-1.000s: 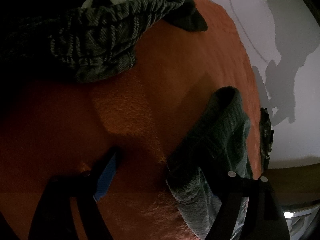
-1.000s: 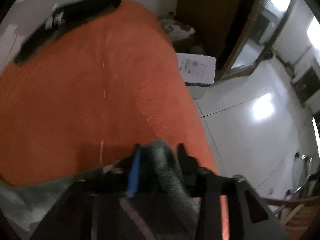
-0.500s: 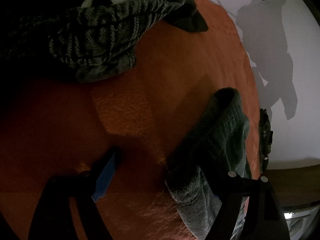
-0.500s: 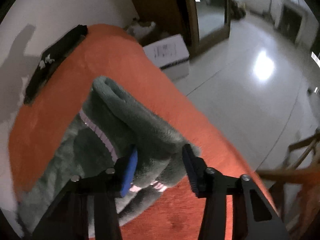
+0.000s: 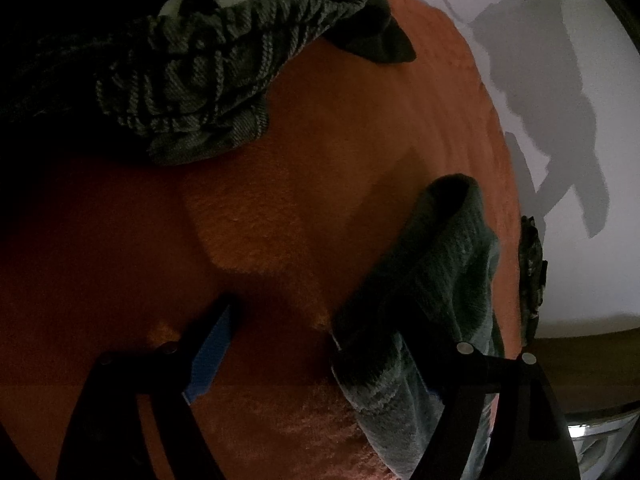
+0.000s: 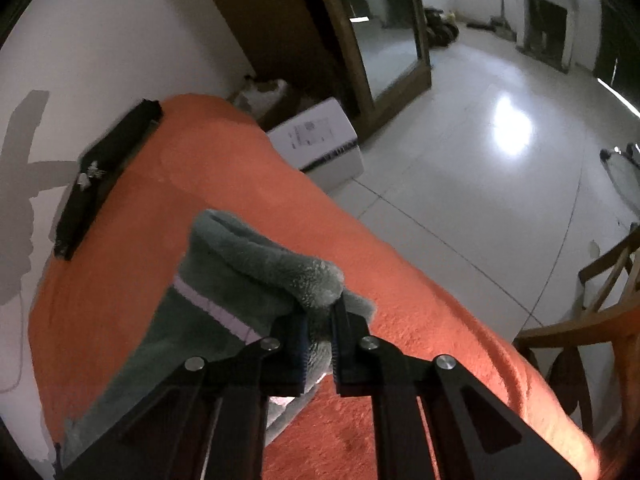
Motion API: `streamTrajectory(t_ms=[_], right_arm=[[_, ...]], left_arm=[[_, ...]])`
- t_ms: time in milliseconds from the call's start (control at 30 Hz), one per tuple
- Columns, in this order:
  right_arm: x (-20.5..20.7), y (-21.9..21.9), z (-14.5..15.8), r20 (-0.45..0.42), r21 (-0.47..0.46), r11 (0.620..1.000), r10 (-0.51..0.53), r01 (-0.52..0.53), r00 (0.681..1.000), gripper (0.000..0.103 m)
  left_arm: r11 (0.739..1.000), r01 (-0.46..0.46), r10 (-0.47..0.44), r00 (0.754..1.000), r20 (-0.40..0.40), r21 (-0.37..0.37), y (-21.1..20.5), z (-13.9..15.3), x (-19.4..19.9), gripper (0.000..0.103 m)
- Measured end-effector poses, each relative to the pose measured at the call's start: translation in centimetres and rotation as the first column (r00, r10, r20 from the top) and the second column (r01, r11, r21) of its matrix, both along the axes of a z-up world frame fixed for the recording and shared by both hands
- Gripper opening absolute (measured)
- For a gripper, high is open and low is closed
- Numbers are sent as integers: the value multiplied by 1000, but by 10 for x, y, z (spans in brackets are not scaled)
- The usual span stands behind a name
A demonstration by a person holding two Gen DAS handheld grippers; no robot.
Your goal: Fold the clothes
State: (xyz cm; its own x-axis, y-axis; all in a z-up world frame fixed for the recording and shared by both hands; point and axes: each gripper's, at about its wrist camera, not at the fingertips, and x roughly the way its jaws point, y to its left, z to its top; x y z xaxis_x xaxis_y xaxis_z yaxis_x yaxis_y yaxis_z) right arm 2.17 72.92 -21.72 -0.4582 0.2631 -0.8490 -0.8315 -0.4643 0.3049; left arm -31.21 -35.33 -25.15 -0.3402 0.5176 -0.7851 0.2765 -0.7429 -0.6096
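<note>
A grey-green fleece garment (image 6: 248,264) with a pale stripe lies bunched on the orange blanket (image 6: 240,176). My right gripper (image 6: 320,344) has its jaws closing on a raised fold of the fleece, and the pads press it from both sides. In the left wrist view the same garment (image 5: 432,264) lies against the right finger of my left gripper (image 5: 320,360). That gripper stands wide open over the blanket (image 5: 320,160), its blue left pad (image 5: 208,356) clear of the cloth.
A heap of dark knitted clothes (image 5: 192,80) lies at the far left of the bed. A black strip (image 6: 108,168) runs along the wall-side edge. Off the bed are a white box (image 6: 320,144), a mirror (image 6: 384,28), tiled floor and a wooden chair (image 6: 600,300).
My right gripper swung over the fleece and its jaws came together on a fold of it. The left gripper has not moved; only the shadow on the wall shifted.
</note>
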Motion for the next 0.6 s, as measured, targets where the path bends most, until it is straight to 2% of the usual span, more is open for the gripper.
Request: streamTrajectory(t_ms=[100,167,233,300,367,533,600], right_arm=[[-5,7,-25,30,-43,999,-5,6,1000,8],[-5,8,-32,39,-51,999,-14,16,999,11],[-3,9,-31,54,-59,998,-11,15,998,25],[1,9,-22,76,-58,998,-18,23,997,51],[7,8,-7,66,-32,999,-35,38,997,59],[-4,-18,29,76,112,994,2,-11,997,65],[-21,-39,39,56,134,989,53,-60,997,67]], left_arm=[[1000,4,-4,1000,-3,-1,2,1,0,82],[1000,2,-2,1000,-5,5,1,1,0,82],[1000,1,-1,1000,-7,9,0,1,0,82],[1000,1,-1,1000,-8,11,0,1,0,82],[1000,0,0,1000,-7,9,0,1,0,82],[1000,-9,9,1000,-2,-4,2,7,4,82],[1000,-17,17,1000,-17,-11,2,16,7,81]])
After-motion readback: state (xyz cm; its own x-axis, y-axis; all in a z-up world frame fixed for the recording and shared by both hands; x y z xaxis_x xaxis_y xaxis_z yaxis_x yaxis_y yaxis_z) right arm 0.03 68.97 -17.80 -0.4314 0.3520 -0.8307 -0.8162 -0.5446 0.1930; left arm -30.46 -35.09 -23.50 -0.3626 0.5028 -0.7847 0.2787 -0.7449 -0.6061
